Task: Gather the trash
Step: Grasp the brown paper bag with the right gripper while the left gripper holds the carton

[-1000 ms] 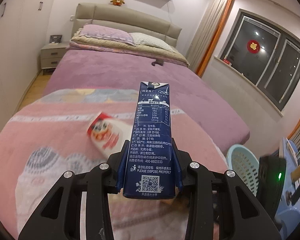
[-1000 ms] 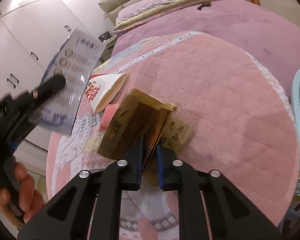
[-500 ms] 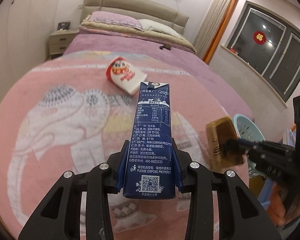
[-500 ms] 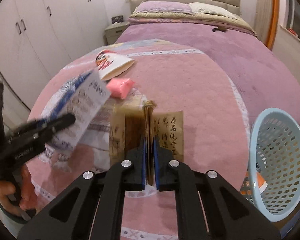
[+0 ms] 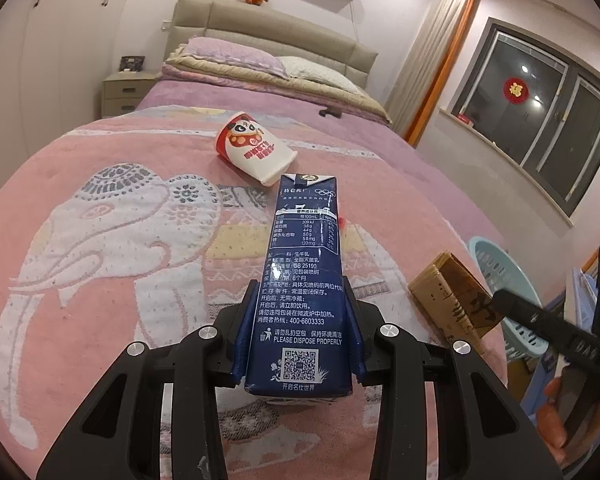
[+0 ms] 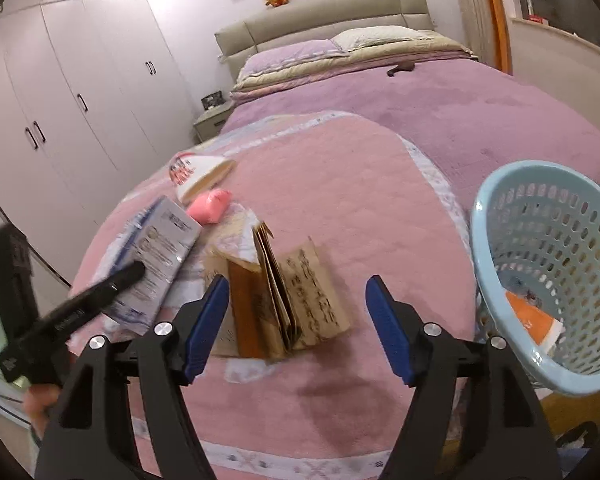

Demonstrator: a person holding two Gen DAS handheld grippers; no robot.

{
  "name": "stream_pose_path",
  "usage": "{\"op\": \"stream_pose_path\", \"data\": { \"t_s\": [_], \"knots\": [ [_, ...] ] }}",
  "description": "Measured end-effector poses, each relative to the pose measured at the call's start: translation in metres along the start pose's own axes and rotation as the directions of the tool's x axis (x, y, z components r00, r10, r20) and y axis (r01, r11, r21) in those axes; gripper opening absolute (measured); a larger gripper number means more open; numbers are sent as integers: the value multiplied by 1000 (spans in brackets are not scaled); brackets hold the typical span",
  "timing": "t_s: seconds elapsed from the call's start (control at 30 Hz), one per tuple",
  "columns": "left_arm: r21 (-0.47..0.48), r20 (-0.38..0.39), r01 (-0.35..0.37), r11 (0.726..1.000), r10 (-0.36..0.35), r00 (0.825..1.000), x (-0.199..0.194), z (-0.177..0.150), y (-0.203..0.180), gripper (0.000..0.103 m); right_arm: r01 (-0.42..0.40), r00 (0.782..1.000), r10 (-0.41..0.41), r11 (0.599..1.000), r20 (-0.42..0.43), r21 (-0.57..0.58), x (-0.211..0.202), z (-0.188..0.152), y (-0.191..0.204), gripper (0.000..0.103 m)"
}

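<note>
My left gripper [image 5: 300,312] is shut on a dark blue milk carton [image 5: 304,264], held upright over the pink elephant blanket [image 5: 100,240]. The same carton [image 6: 156,264] shows at the left of the right wrist view. My right gripper [image 6: 297,282] is opening. A brown paper booklet [image 6: 284,296] with fanned pages sits between its blue pads [image 6: 214,312], which do not press on it. That booklet [image 5: 448,300] is at the blanket's right edge. A red and white paper cup [image 5: 254,152] lies on its side farther up the bed, beside a pink wad [image 6: 210,208].
A light blue perforated basket [image 6: 476,216] stands off the bed's right edge with an orange packet [image 6: 532,320] inside. Pillows and headboard [image 5: 268,28] are at the far end. White wardrobes [image 6: 60,100] line the left wall. A window [image 5: 540,120] is on the right.
My right gripper's jaws have spread wide and let go of the booklet, having swung toward the basket. My left gripper drew back and down with the carton still in it.
</note>
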State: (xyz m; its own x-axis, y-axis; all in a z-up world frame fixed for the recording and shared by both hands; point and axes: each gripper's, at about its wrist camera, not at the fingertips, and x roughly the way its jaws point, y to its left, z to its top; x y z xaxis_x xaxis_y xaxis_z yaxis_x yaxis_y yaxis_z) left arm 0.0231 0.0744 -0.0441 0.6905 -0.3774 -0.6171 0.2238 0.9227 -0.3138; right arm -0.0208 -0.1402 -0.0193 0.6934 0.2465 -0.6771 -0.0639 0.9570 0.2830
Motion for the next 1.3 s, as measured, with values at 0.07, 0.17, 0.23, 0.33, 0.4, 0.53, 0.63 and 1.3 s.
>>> {"op": "stream_pose_path", "data": {
  "t_s": [0.07, 0.17, 0.23, 0.33, 0.4, 0.53, 0.63, 1.3],
  "knots": [
    [18, 6, -7, 1000, 7, 1000, -2, -4, -2, 36, -1, 999, 2, 1000, -33, 6, 11, -2, -1, 67],
    [58, 8, -27, 998, 27, 1000, -1, -7, -11, 36, 13, 998, -11, 1000, -62, 24, 26, -5, -2, 67],
    [76, 8, -34, 996, 33, 999, -1, -8, -15, 36, 8, 998, -6, 1000, -60, 27, 32, -7, -2, 67],
    [75, 7, -28, 997, 27, 1000, -1, -7, -15, 36, 6, 1000, -5, 1000, -31, 27, 28, -6, 0, 67],
    [63, 7, -19, 998, 18, 1000, -1, -6, -12, 36, -31, 999, 30, 999, 30, 38, 15, -3, 1, 67],
    [62, 7, -17, 998, 16, 1000, -1, -7, -12, 36, -44, 995, 47, 998, 88, -34, -3, 0, 12, 67],
    [63, 6, -15, 998, 15, 1000, -1, -6, -12, 36, -1, 998, 5, 998, 65, -69, 3, -10, 18, 67],
    [52, -14, 4, 999, -3, 1000, 2, -7, -8, 37, -89, 994, 99, 974, 38, -207, 5, -36, 44, 77]
  ]
}}
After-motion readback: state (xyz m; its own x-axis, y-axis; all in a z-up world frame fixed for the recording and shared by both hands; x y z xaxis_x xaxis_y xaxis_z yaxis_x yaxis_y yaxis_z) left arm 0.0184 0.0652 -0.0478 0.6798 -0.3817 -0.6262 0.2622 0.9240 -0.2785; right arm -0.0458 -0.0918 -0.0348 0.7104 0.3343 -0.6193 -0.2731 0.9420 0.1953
